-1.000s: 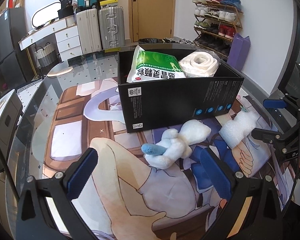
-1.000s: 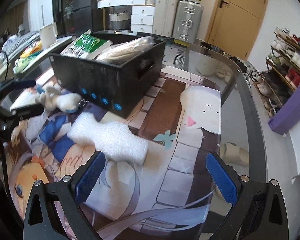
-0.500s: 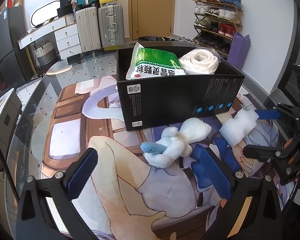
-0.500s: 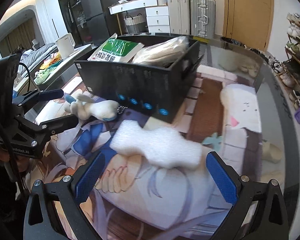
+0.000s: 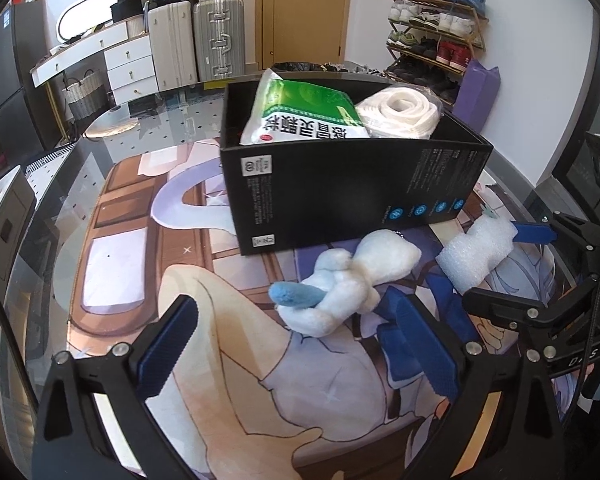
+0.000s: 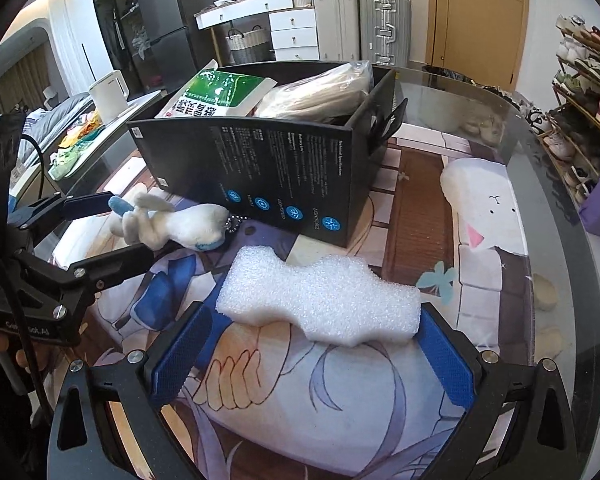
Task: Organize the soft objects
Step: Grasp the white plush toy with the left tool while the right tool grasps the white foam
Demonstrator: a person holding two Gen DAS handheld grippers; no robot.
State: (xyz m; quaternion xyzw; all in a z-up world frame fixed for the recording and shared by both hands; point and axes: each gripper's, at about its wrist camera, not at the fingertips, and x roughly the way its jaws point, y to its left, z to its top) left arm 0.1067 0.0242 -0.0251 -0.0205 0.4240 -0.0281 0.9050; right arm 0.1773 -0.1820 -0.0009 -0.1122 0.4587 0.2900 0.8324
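Observation:
A white and blue plush toy (image 5: 340,284) lies on the printed mat in front of a black box (image 5: 348,196); it also shows in the right wrist view (image 6: 172,224). My left gripper (image 5: 300,348) is open, just short of the toy. A white foam piece (image 6: 320,296) lies between the open fingers of my right gripper (image 6: 308,356), its ends near both pads; it also shows in the left wrist view (image 5: 480,252). The box (image 6: 284,176) holds a green and white bag (image 5: 304,120) and a bagged white roll (image 5: 400,114).
The printed mat (image 5: 140,280) covers a glass table (image 6: 560,240). A shoe rack (image 5: 432,36), suitcases (image 5: 196,40) and a white dresser (image 5: 112,60) stand beyond the table. A purple bag (image 5: 480,92) leans by the wall.
My right gripper has swung left and moved in over the foam piece, which now lies between its fingers. My left gripper has edged closer to the plush toy.

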